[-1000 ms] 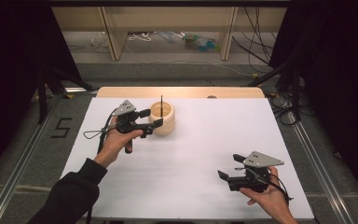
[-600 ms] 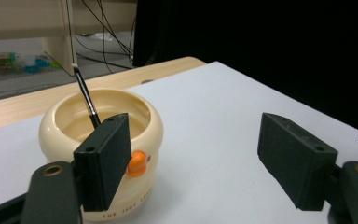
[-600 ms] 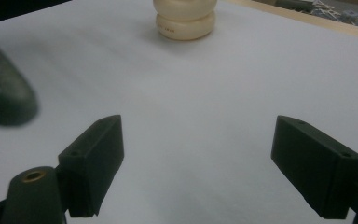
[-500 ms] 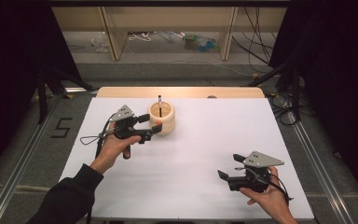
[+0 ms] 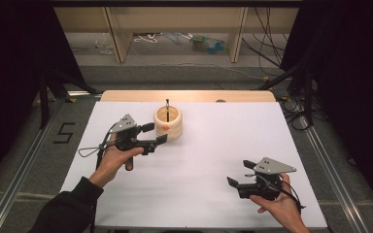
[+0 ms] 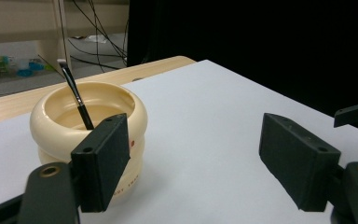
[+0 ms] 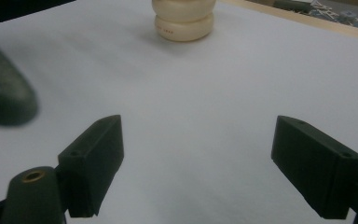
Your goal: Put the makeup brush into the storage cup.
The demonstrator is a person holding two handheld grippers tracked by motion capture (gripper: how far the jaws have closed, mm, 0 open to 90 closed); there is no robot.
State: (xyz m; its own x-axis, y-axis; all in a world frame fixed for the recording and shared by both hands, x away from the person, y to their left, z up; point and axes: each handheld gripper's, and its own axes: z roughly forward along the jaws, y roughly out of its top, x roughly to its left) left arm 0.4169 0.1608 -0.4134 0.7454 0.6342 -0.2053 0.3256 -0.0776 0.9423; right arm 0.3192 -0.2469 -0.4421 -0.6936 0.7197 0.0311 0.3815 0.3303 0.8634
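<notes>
Cream pot (image 5: 168, 122) stands near far edge of tabletop (image 5: 213, 160), left of centre, thin black brush (image 5: 167, 104) leaning inside. Left tongs (image 5: 154, 134) just beside pot on near-left side, released, nothing between jaws. Right tongs (image 5: 239, 174) near right front corner, also released and empty. Judged step: left tongs at pot; best handled slowly, low, away from brush, avoiding tip-over. Wide bare white surface between pot and right tongs.

A white table (image 5: 194, 165) stands over a grey floor (image 5: 184, 77) strewn with cables (image 5: 267, 46).
</notes>
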